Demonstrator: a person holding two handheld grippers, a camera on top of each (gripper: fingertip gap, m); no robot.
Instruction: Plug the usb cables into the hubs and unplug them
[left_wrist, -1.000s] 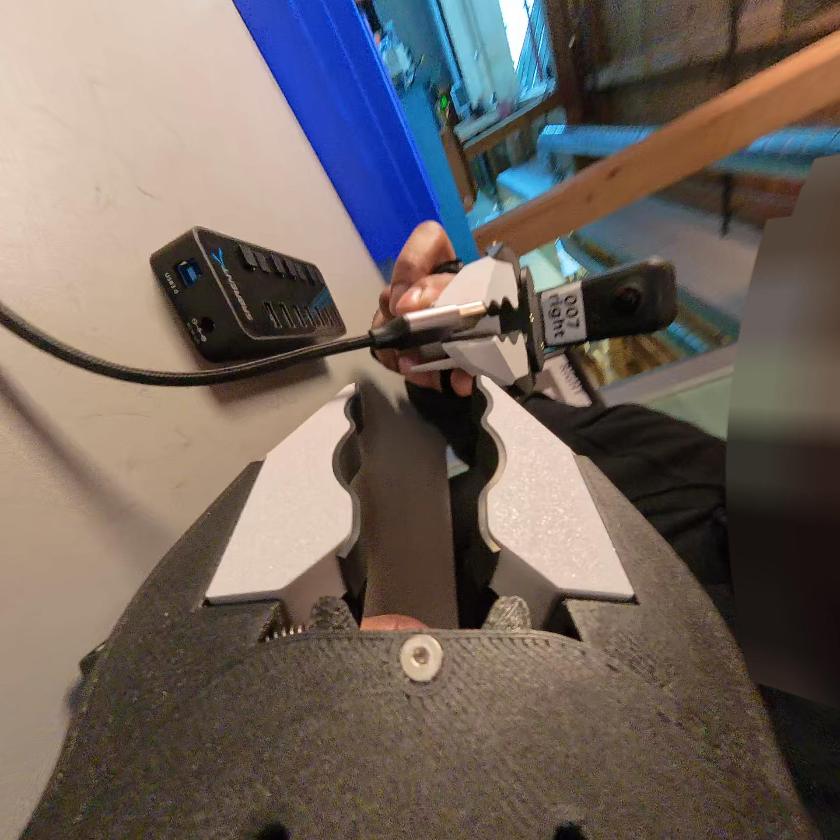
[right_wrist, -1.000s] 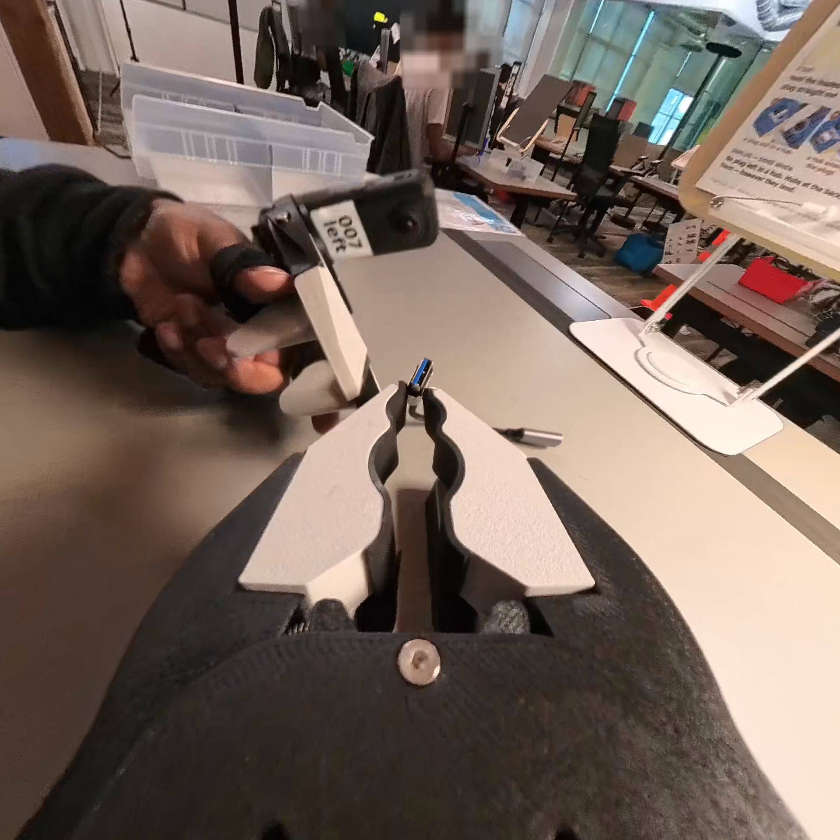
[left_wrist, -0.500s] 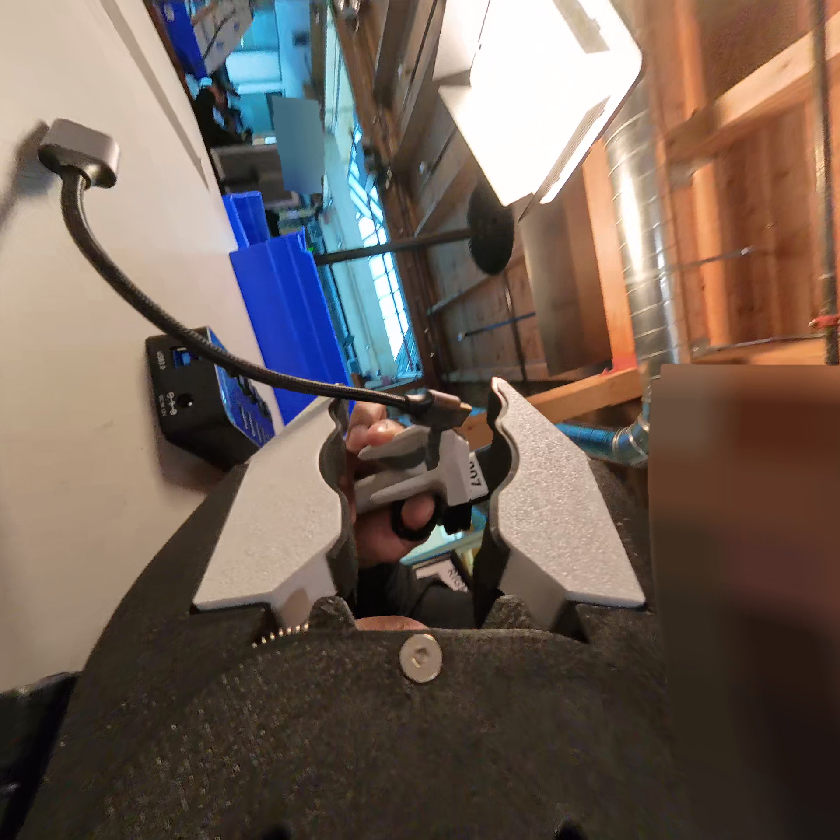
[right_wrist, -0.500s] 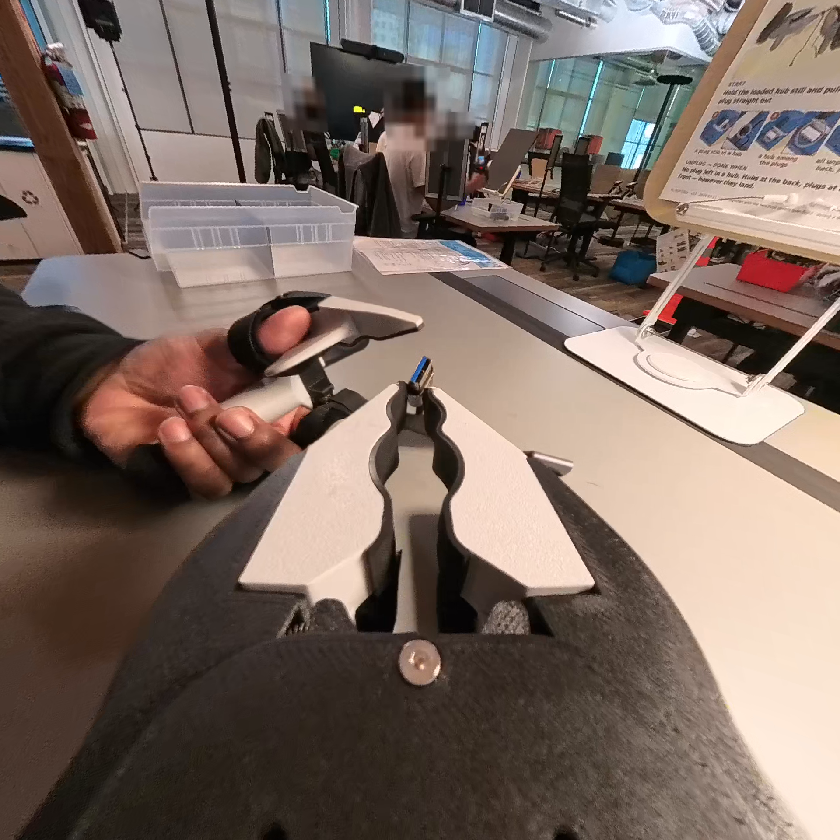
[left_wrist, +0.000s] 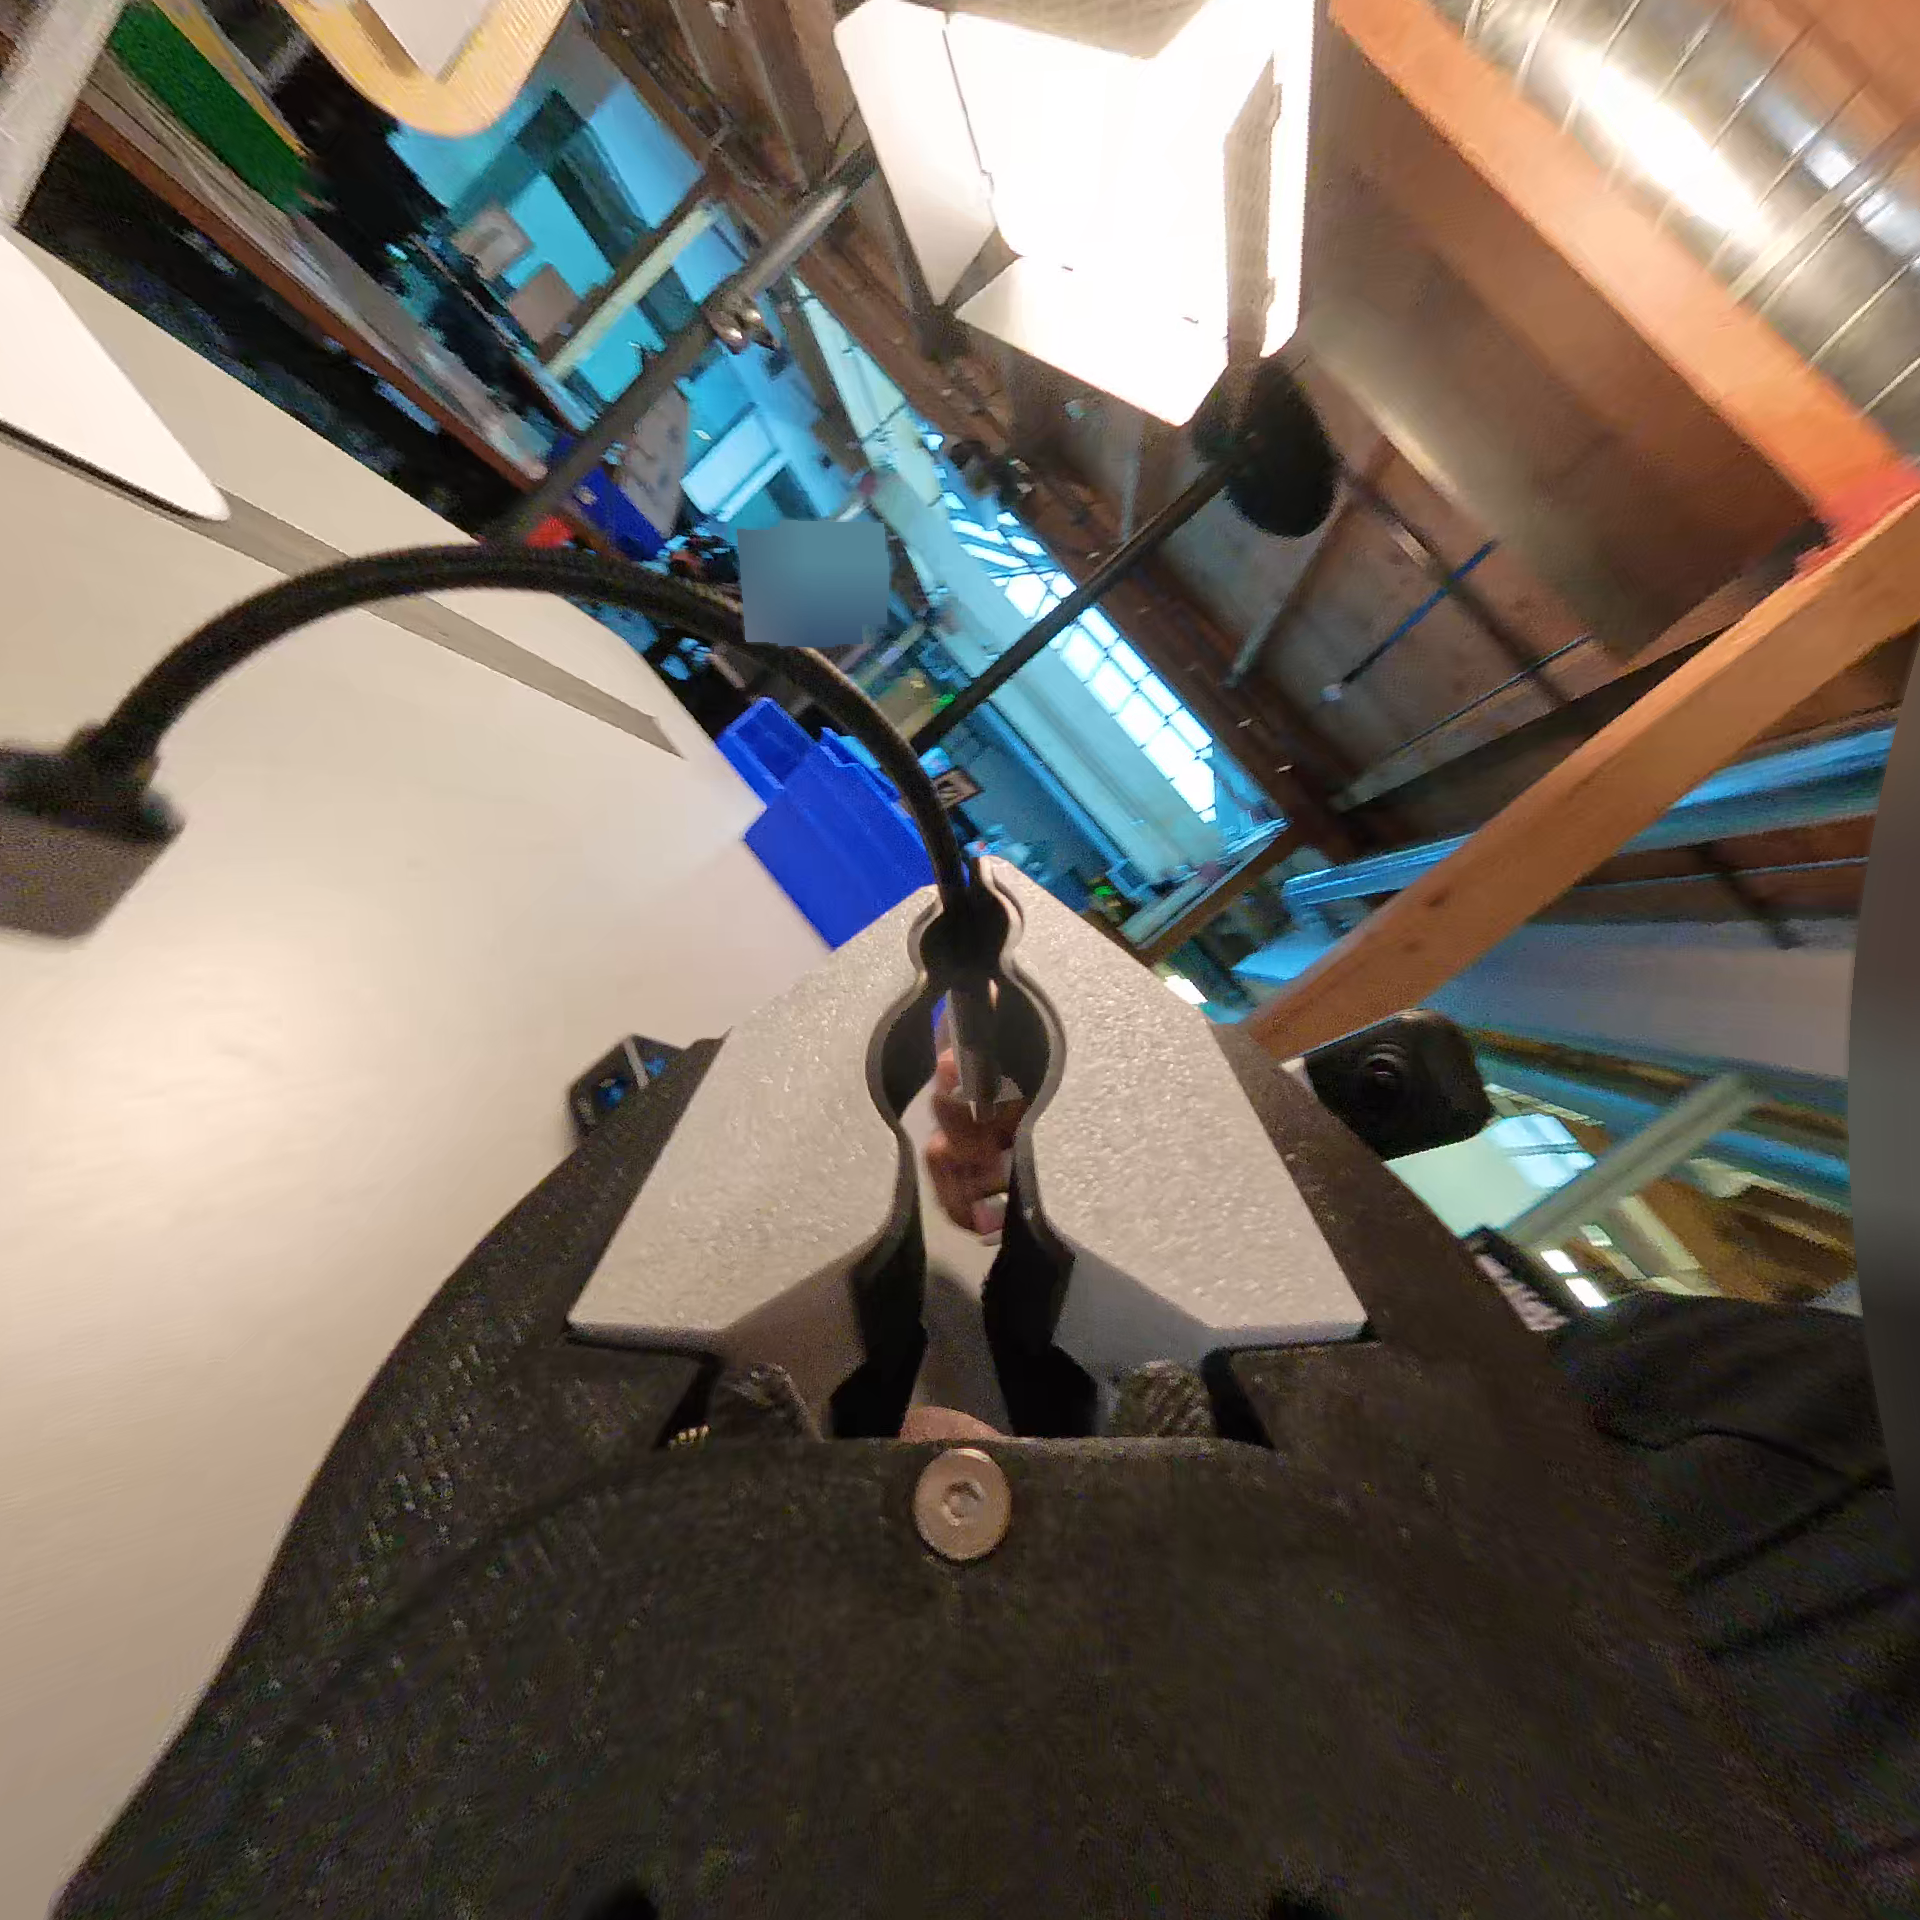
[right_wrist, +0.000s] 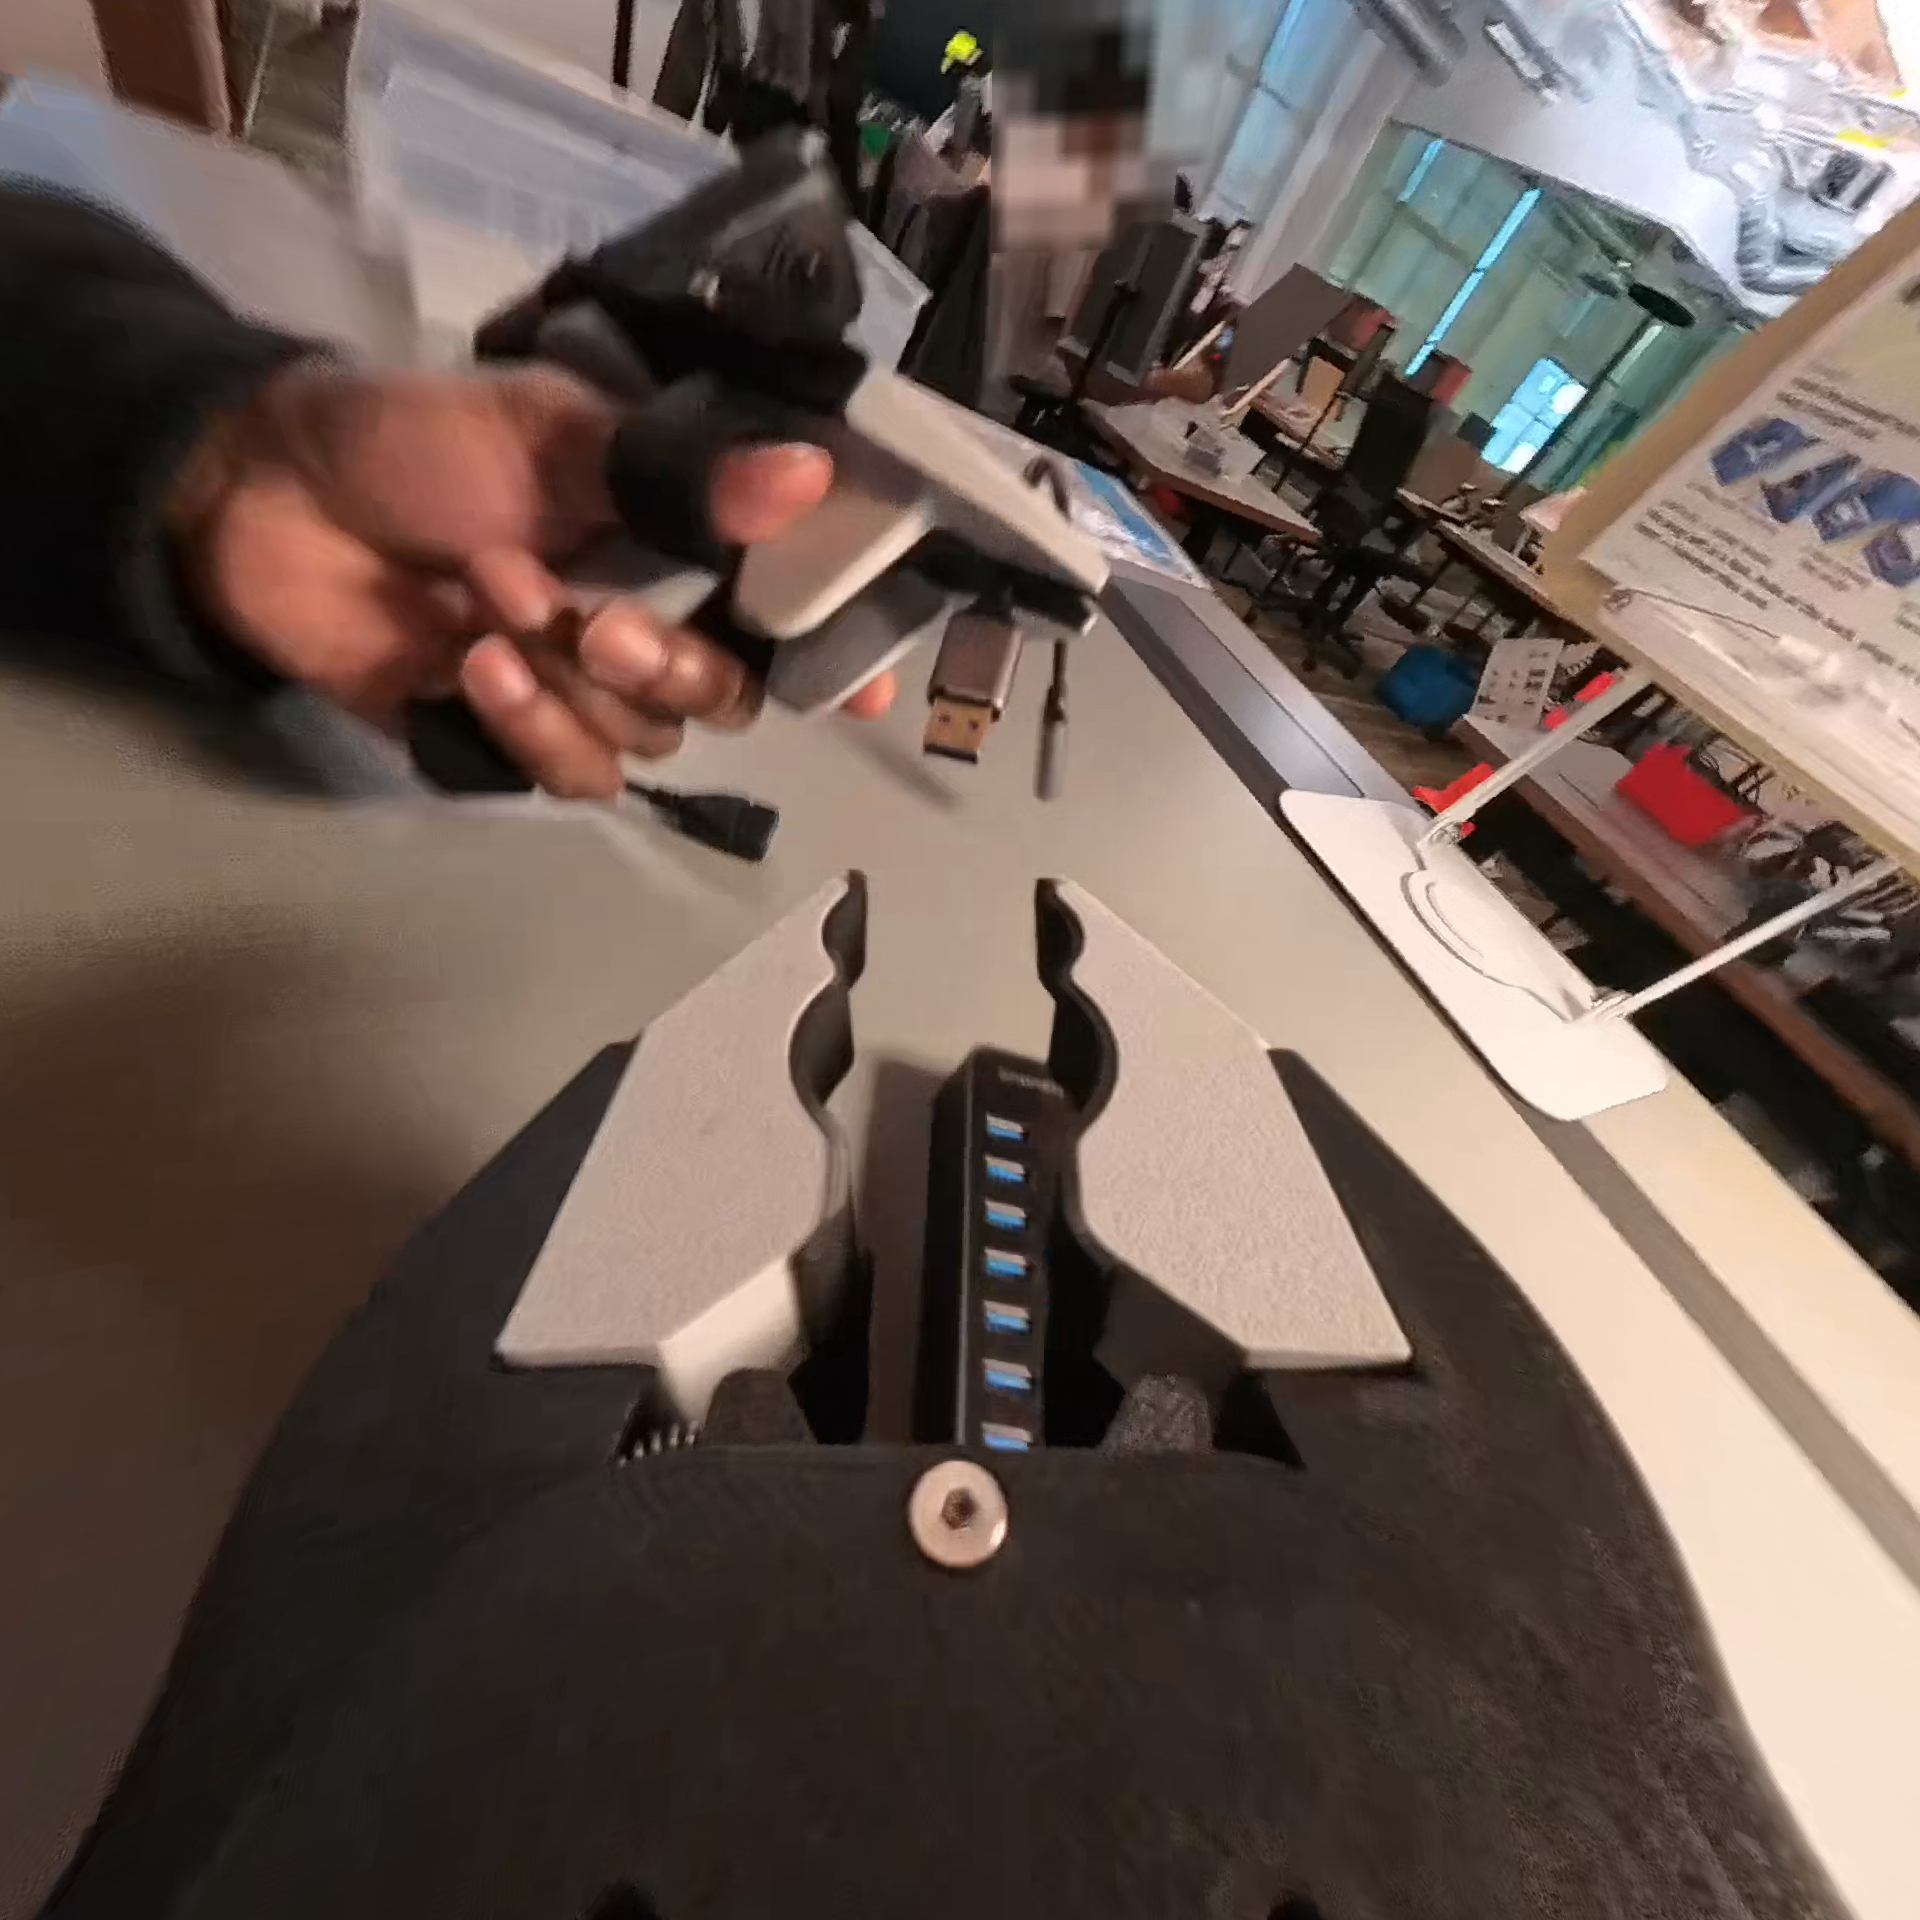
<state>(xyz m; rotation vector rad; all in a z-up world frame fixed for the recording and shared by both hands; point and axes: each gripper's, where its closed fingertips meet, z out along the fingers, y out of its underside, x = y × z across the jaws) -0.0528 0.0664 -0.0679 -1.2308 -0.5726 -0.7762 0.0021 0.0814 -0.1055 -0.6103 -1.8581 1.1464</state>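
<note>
At the far left, the person's left hand (right_wrist: 416, 561) carries the left hand-held gripper (right_wrist: 997, 592), now clenched on a braided black cable (left_wrist: 582, 566) just behind its metal plug (right_wrist: 966, 696). A moment ago the right hand-held gripper (right_wrist: 945, 894) pinched that plug with its tip standing up. Now the plug hangs tip-down from the left one, in the air above the pale surface (right_wrist: 312, 1039). I read this as a finished handover.

In the left wrist view the cable arcs away from the closed fingers to a dark block (left_wrist: 62, 831) at the frame's left edge. I cannot tell whether that block rests on the surface. A small black connector (right_wrist: 717, 816) lies on the surface below the hand, well apart from the plug.

At centre, the right hand-held gripper is released, its fingers spread and empty. Between them, lower down, I see the black hub (right_wrist: 997, 1247) lying on the surface, its row of blue ports facing up and all unfilled. The plug is ahead of the hub and above it, not yet lined up with any port.

At the right, the white base of a document stand (right_wrist: 1455, 956) sits clear of the work.

My judgement: with the plug reoriented, the free right hand-held gripper can steady the hub while the left one brings the plug down to a port.
</note>
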